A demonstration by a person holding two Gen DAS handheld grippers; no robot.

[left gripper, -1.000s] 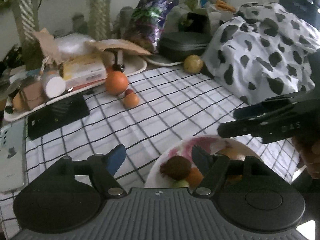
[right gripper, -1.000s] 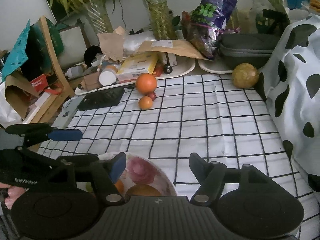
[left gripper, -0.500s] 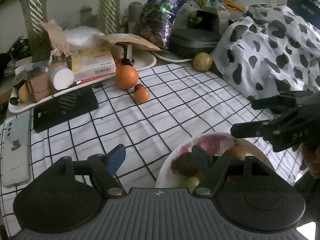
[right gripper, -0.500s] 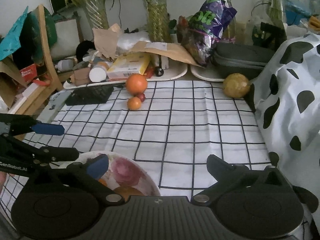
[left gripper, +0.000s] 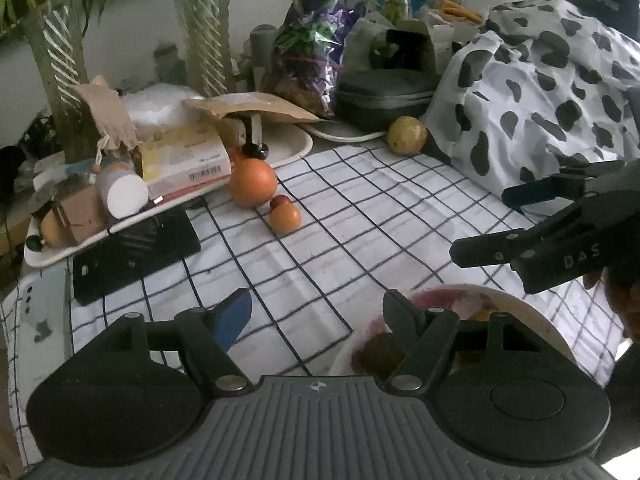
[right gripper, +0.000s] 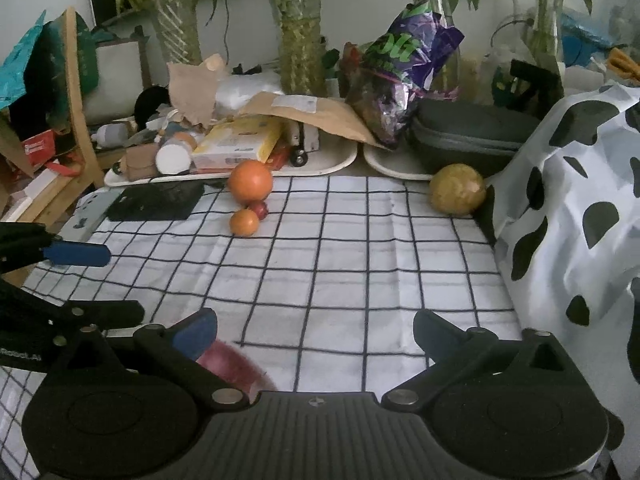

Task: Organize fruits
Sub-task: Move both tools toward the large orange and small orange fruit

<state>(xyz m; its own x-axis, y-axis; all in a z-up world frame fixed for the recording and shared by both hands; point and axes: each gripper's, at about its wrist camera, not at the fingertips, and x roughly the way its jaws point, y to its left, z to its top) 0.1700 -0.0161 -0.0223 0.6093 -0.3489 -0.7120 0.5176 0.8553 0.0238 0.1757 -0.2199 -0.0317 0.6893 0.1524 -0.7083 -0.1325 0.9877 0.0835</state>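
Note:
A large orange (left gripper: 253,182) (right gripper: 250,181), a small orange fruit (left gripper: 284,218) (right gripper: 244,222) and a small red fruit (left gripper: 279,201) (right gripper: 259,209) sit together on the checked cloth at the far side. A yellow-brown round fruit (left gripper: 407,135) (right gripper: 457,189) lies by the cow-print cover. A white bowl (left gripper: 532,320) with several fruits stands near me, partly hidden by my left gripper (left gripper: 316,312), which is open and empty. My right gripper (right gripper: 316,332) is open and empty over the cloth; it also shows in the left wrist view (left gripper: 532,220).
White trays (left gripper: 280,152) with boxes, a jar and paper line the far edge. A black flat item (left gripper: 132,248) and a phone (left gripper: 40,312) lie at left. The cow-print cover (right gripper: 580,200) rises at right. Vases and a purple bag (right gripper: 404,72) stand behind.
Both grippers have drawn back and risen from the bowl. The right gripper's jaws have spread wider. The bowl now sits lower in both views.

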